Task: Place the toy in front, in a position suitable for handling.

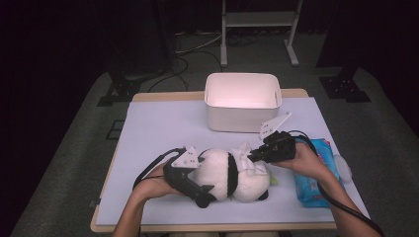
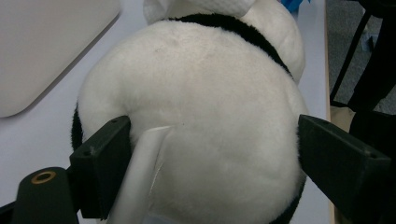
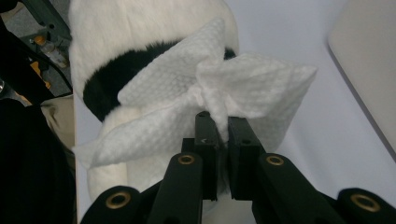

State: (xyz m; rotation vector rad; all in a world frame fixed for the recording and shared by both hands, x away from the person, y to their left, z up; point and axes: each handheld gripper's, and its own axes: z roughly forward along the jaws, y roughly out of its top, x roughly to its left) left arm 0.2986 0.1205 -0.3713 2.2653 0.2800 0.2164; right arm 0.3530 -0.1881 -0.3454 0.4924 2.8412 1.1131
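Note:
A black-and-white panda plush (image 1: 232, 174) lies on its side on the white table mat (image 1: 158, 128). My left gripper (image 1: 204, 176) has its jaws set on either side of the plush's rounded white body (image 2: 210, 107), pads pressed into the fur. A sewn-in label (image 2: 144, 168) sticks out by the left jaw. My right gripper (image 1: 255, 155) is shut on a crumpled white wipe (image 3: 187, 84) that lies over the plush's black band (image 3: 112, 79). The wipe (image 1: 248, 159) rests on top of the plush near its middle.
An empty white bin (image 1: 242, 101) stands at the back of the mat, beyond the plush. A blue pack of wipes (image 1: 316, 175) lies at the right by the right forearm, with a pale round object (image 1: 344, 168) beside it. The mat's front edge is close behind the hands.

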